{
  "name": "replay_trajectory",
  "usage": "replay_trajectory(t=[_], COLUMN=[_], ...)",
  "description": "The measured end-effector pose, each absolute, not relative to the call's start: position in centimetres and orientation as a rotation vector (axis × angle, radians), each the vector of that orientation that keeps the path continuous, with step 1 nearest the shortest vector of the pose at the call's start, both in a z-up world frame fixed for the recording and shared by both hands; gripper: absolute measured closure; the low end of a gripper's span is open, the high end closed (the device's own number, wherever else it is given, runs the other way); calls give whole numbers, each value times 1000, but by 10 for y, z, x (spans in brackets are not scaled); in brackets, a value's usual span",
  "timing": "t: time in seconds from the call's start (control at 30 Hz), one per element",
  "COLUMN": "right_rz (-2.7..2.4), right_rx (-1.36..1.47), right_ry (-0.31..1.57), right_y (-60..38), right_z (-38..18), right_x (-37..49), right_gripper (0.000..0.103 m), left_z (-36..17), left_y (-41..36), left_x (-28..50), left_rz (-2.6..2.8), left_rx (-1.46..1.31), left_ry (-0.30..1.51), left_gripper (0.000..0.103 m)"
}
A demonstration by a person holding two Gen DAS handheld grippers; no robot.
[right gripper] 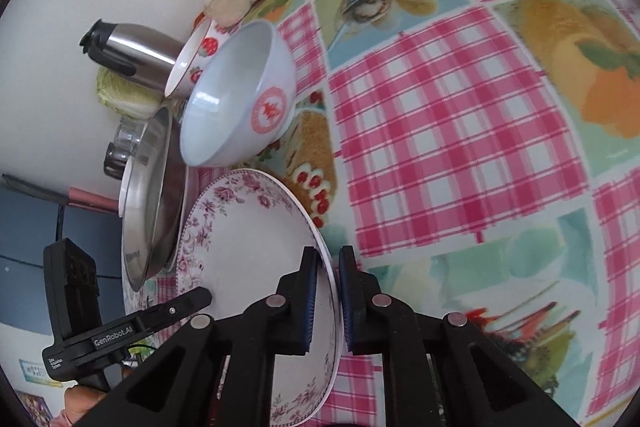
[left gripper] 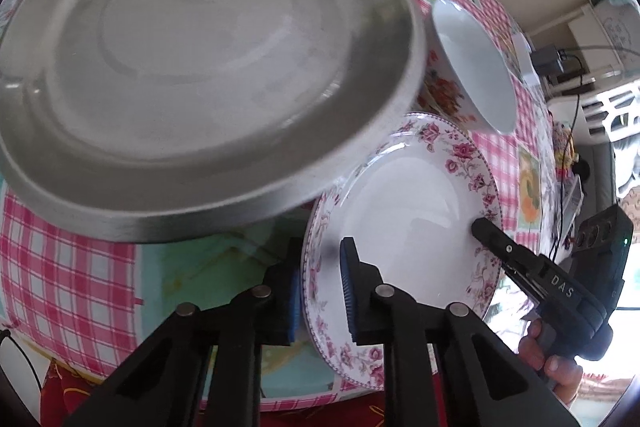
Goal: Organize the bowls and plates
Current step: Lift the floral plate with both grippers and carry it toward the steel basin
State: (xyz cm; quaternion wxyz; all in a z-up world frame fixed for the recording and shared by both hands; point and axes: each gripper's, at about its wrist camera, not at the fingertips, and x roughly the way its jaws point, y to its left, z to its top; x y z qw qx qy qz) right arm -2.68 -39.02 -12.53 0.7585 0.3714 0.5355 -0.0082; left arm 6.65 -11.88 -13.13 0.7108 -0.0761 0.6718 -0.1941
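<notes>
My left fingers (left gripper: 320, 291) pinch one edge of the flowered plate (left gripper: 412, 211); my right fingers (right gripper: 328, 301) pinch the far edge of the same plate (right gripper: 248, 247); both pairs are clamped tight on its rim; the plate sits between my two hands over the table (right gripper: 460, 147) with its pink checked cloth; a shiny metal pan (left gripper: 208, 67) is right beside the plate; a pale blue bowl (right gripper: 236, 95) with a red round mark stands near; a strawberry bowl (right gripper: 196, 59) is just behind the blue one.
</notes>
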Motion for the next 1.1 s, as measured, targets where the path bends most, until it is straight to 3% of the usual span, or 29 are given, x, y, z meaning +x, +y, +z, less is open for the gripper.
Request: replay_trajectory(t=[1.1], right_rz=[-85], right_rx=[682], right_ry=[1034], right_y=[-384], right_z=[-68], right_x=[-55], right_gripper=[91], left_z=[-98], left_y=[-132], left_x=[49], left_rz=[-620], left_rx=[-139], left_ry=[1376], left_gripper=[87])
